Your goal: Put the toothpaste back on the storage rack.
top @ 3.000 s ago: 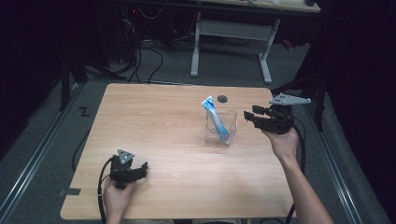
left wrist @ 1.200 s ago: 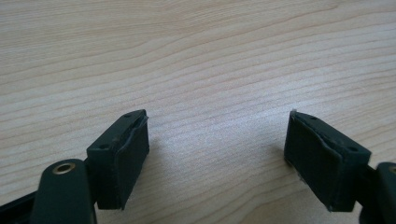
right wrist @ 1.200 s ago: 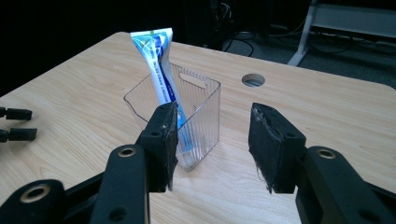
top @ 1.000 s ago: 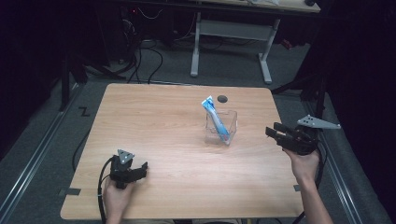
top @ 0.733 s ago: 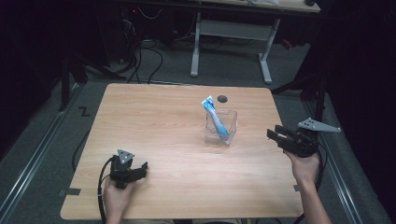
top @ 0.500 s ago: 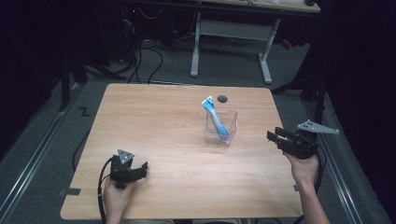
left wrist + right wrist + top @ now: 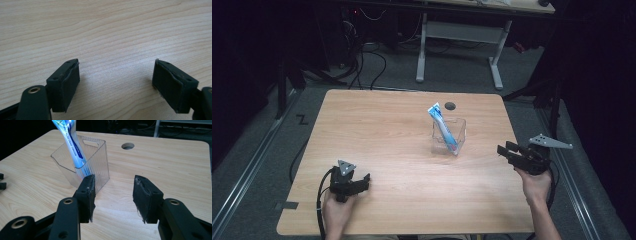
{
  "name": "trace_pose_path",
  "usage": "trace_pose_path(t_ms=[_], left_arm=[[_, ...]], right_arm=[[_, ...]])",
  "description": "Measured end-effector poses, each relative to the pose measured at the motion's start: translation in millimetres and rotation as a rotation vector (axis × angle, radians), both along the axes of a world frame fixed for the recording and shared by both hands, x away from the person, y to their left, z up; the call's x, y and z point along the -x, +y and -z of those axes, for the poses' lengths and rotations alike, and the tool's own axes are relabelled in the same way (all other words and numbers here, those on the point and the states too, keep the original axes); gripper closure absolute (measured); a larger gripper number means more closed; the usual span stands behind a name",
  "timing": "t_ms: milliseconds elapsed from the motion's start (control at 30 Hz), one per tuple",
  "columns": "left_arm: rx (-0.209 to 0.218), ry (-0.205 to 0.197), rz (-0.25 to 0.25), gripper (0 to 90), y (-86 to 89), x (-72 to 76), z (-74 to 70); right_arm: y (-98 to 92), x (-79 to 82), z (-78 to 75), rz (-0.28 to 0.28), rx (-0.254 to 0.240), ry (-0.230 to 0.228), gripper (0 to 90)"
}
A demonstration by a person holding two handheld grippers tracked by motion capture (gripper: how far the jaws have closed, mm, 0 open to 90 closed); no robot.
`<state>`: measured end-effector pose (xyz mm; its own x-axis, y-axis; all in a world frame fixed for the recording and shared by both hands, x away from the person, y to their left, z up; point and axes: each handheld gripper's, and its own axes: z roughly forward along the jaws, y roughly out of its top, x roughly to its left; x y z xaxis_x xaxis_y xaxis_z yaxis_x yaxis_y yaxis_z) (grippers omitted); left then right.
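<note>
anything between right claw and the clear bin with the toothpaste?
Nothing: bare tabletop separates the right claw from the clear bin holding the toothpaste tube, as the high view shows.

- The right gripper (image 7: 508,152) has drawn back from beside the clear container (image 7: 455,135), which now sits well ahead of its jaws.
- It has sunk toward the tabletop (image 7: 402,140) near the right edge.
- Its jaws are parted with nothing between them, the toothpaste tube (image 7: 443,127) standing beyond them.
</note>
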<state>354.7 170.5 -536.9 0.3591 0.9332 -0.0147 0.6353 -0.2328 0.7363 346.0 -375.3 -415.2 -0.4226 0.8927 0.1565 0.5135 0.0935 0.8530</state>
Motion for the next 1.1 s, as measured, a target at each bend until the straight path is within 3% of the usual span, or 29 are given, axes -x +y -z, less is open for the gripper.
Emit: trace_pose_path(t_ms=[1100], left_arm=[[0.0, 0.0, 0.001, 22.3, 0.1, 0.0, 0.0]], right_arm=[[15.7, -9.2, 47.7, -0.003, 0.038, 0.097, 52.9]])
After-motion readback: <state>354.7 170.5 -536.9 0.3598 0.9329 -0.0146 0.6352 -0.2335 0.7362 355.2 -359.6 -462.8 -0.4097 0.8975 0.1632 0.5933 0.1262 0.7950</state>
